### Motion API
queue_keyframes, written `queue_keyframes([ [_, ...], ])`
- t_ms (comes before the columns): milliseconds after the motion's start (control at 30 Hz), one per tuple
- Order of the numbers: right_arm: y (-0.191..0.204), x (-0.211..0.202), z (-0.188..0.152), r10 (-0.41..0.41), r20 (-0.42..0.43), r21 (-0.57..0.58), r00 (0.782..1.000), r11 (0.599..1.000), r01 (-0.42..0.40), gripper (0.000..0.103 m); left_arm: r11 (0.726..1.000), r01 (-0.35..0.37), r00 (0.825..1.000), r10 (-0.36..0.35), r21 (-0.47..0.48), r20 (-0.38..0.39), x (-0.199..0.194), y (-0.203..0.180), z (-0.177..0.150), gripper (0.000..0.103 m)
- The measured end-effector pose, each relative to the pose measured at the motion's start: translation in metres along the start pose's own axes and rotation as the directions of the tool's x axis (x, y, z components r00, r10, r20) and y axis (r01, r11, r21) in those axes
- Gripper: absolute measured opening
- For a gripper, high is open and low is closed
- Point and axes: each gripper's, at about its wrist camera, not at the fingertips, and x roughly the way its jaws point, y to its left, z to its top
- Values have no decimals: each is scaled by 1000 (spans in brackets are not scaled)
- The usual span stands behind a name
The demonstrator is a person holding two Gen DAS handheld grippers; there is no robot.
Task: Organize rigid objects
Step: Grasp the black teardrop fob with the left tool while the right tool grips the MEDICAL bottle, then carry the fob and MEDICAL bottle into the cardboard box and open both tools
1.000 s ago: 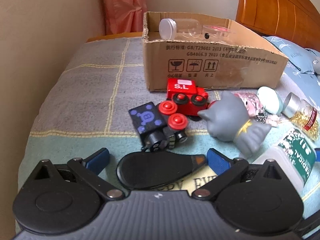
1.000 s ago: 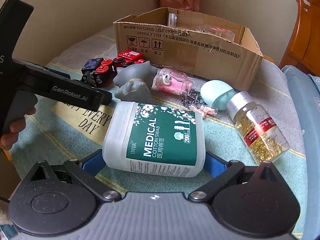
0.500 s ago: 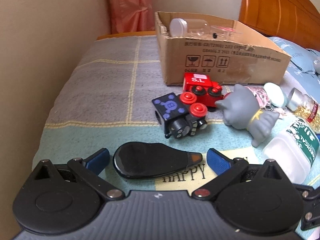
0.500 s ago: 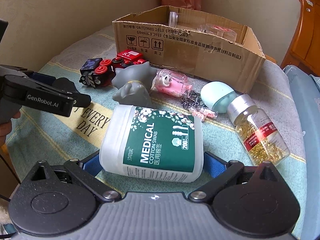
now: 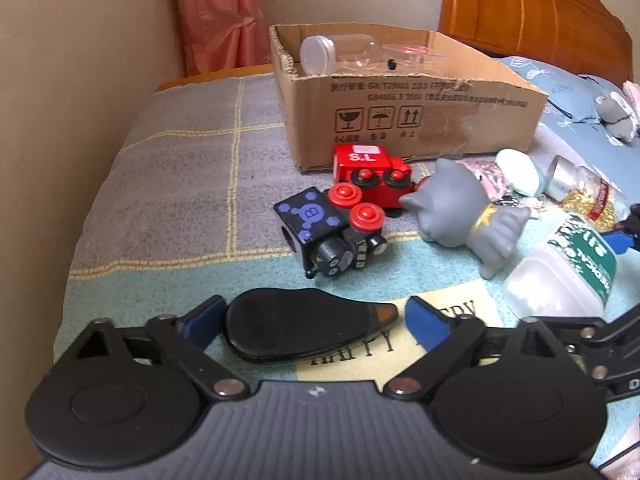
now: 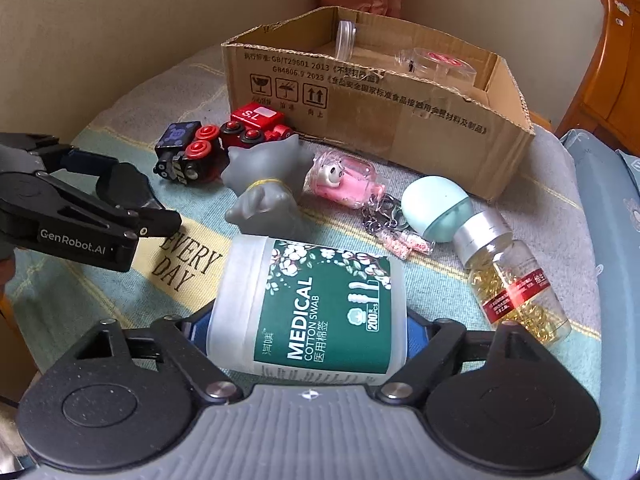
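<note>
My right gripper [image 6: 300,332] is shut on the white cotton swab jar with a green label [image 6: 316,304]; the jar also shows in the left wrist view [image 5: 568,268]. My left gripper [image 5: 312,316] is open, with a flat black oval object [image 5: 296,324] lying between its fingers; whether they touch it is unclear. The open cardboard box [image 5: 420,120] stands at the back of the bed [image 6: 400,100], with a clear jar [image 5: 320,54] inside. In front of it lie a black toy train [image 5: 324,232], a red toy train [image 5: 368,172] and a grey cat figure [image 5: 464,208].
A pink keychain toy [image 6: 344,180], a mint egg-shaped object [image 6: 436,208] and a bottle of yellow capsules [image 6: 512,280] lie right of the cat. A wall runs along the left; a wooden headboard [image 5: 540,16] stands at the back right. My left gripper shows in the right view [image 6: 80,216].
The left gripper has drawn back and shifted left, so the toys sit farther off. The right gripper has closed in on the swab jar, which now fills the gap between its fingers.
</note>
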Motion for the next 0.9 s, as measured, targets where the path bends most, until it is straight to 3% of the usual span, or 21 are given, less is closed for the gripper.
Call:
queue_keyframes([
  [233, -4, -8, 3, 24, 7, -8, 1000, 1000, -24, 88, 1000, 22, 999, -22, 12, -29, -8, 1, 3, 89],
  [533, -13, -27, 10, 62, 11, -59, 998, 996, -61, 88, 997, 55, 998, -55, 51, -2, -42, -5, 22, 89],
  [667, -21, -45, 18, 84, 54, -73, 995, 994, -79, 88, 994, 75, 997, -77, 79, 21, -52, -11, 41, 89],
  [900, -47, -70, 53, 54, 174, -66, 983, 997, -43, 88, 987, 108, 991, -116, 122, 64, -57, -23, 94, 89],
])
